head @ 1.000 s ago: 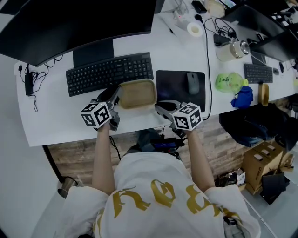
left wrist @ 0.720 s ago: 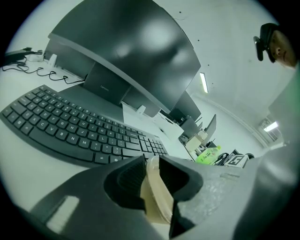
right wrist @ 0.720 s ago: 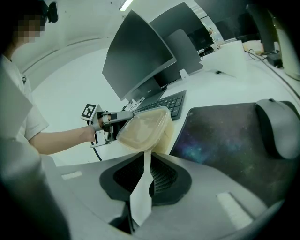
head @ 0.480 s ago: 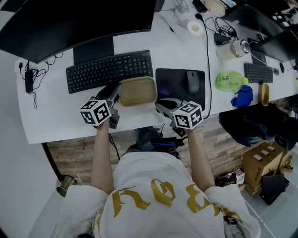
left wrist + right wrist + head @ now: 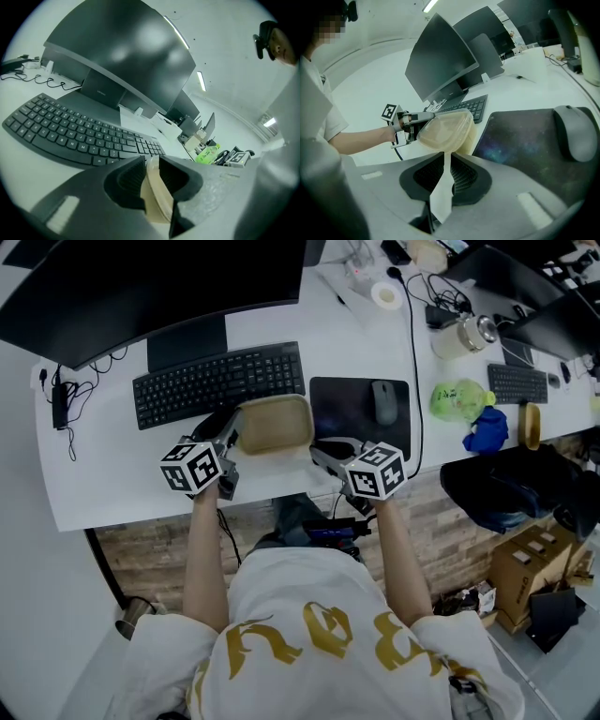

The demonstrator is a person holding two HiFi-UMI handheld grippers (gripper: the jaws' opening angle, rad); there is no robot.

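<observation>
One beige lidded container [image 5: 275, 425] is over the white tabletop [image 5: 112, 474], just in front of the black keyboard [image 5: 218, 385] and beside the dark mouse pad [image 5: 349, 418]; the left hand-held gripper [image 5: 151, 161] is clamped on its left rim; the right hand-held gripper [image 5: 446, 157] is pinching its right rim; a grey mouse [image 5: 384, 401] lies on the pad.

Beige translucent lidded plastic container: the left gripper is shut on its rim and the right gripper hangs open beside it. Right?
No: the right gripper is also shut on the rim of the beige translucent lidded plastic container, as the right gripper view shows. The left gripper holds as stated.
</observation>
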